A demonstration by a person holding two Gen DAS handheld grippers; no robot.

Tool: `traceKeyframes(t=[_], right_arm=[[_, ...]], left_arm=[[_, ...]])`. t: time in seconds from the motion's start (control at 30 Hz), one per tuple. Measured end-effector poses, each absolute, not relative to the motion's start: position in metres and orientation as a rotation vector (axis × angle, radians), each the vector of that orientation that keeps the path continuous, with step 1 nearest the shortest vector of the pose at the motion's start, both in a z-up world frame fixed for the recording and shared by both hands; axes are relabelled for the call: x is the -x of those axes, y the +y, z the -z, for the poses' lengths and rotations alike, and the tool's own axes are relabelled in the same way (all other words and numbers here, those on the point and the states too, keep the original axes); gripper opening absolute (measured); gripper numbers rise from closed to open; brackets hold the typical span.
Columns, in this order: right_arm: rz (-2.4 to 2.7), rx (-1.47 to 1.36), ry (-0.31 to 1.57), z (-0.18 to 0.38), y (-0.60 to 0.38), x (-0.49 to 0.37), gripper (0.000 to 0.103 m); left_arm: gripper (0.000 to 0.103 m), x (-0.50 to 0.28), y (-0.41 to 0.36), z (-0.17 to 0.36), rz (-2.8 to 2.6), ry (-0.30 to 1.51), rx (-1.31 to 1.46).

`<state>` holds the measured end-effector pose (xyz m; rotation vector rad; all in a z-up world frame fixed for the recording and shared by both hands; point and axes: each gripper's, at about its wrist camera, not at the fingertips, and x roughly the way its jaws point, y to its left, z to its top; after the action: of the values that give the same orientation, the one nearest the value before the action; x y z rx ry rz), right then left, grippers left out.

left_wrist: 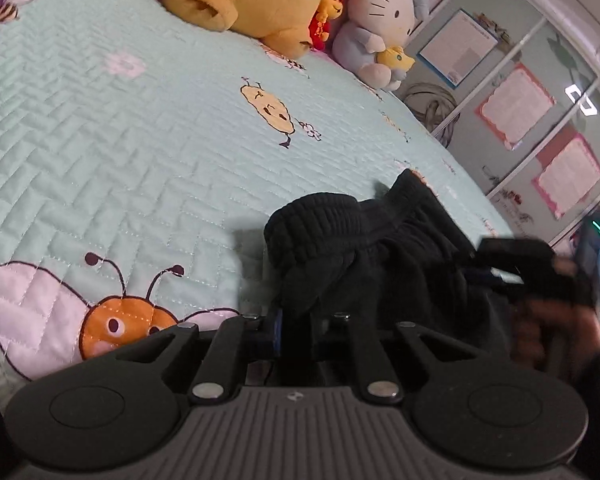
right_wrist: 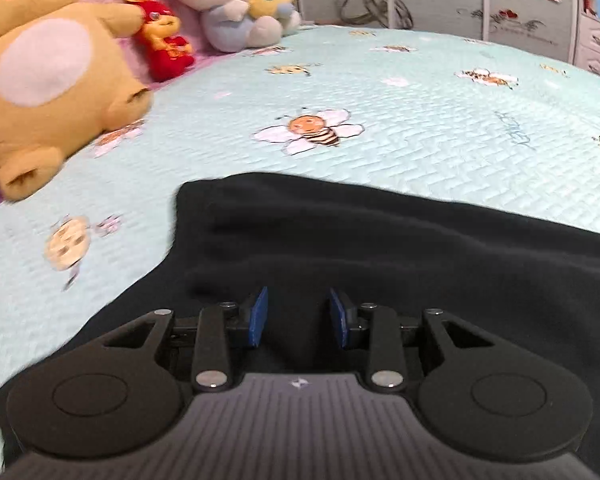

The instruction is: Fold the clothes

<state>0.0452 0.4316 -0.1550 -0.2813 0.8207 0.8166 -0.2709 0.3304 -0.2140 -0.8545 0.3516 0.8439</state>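
Soft, even indoor light, fairly bright; no hard shadows on quilt [left_wrist: 120, 152]. Black cloth [right_wrist: 400, 264] reads as near-featureless dark mass, folds barely visible. Strong fisheye curve toward edges in both views. Motion blur at right edge of left view and lower left of right view. Ceiling lamp reflection [left_wrist: 580, 98] glares upper right.

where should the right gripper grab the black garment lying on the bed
Probably the near-left corner of the black garment, coming in low from the near side. The cloth lies mostly flat on the quilt there, and its left edge is free and in plain sight. The right gripper hangs over the cloth with jaws open. The left gripper is shut on the bunched ribbed end.
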Motion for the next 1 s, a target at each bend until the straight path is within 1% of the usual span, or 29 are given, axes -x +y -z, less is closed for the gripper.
traceKeyframes(t=[0.13,0.2,0.27,0.37,0.47,0.53,0.57,0.6,0.7,0.77,0.83,0.9,1.0], right_arm=[[-0.795,0.273,0.814,0.153,0.454,-0.075,0.033],[-0.766,0.265,0.801,0.144,0.471,-0.092,0.033],[-0.76,0.237,0.797,0.13,0.473,-0.1,0.033],[-0.787,0.193,0.71,0.104,0.438,-0.088,0.035],[-0.841,0.113,0.755,0.099,0.389,-0.072,0.035],[-0.867,0.096,0.777,0.105,0.378,-0.059,0.036],[-0.889,0.085,0.791,0.109,0.376,-0.052,0.036],[-0.928,0.074,0.81,0.114,0.383,-0.045,0.036],[-0.984,0.165,0.836,0.133,0.435,-0.023,0.036],[-0.928,0.228,0.835,0.146,0.482,-0.036,0.038],[-0.849,0.232,0.831,0.151,0.52,-0.066,0.037],[-0.781,0.203,0.835,0.146,0.54,-0.095,0.031],[-0.808,0.134,0.755,0.117,0.524,-0.096,0.032]], left_arm=[[0.014,0.261,0.329,0.214,-0.87,0.371,0.783],[0.018,0.261,0.332,0.216,-0.875,0.372,0.782],[0.019,0.263,0.334,0.218,-0.873,0.368,0.801],[0.02,0.264,0.334,0.216,-0.871,0.359,0.808],[0.02,0.265,0.332,0.213,-0.873,0.346,0.801],[0.02,0.265,0.328,0.209,-0.88,0.331,0.778],[0.021,0.265,0.326,0.207,-0.885,0.322,0.762],[0.024,0.265,0.323,0.205,-0.89,0.311,0.74],[0.027,0.263,0.313,0.196,-0.909,0.271,0.654],[0.028,0.262,0.309,0.192,-0.93,0.243,0.603],[0.028,0.263,0.308,0.19,-0.971,0.219,0.581],[0.029,0.264,0.315,0.192,-0.992,0.218,0.601],[0.029,0.267,0.322,0.194,-0.993,0.219,0.656]])
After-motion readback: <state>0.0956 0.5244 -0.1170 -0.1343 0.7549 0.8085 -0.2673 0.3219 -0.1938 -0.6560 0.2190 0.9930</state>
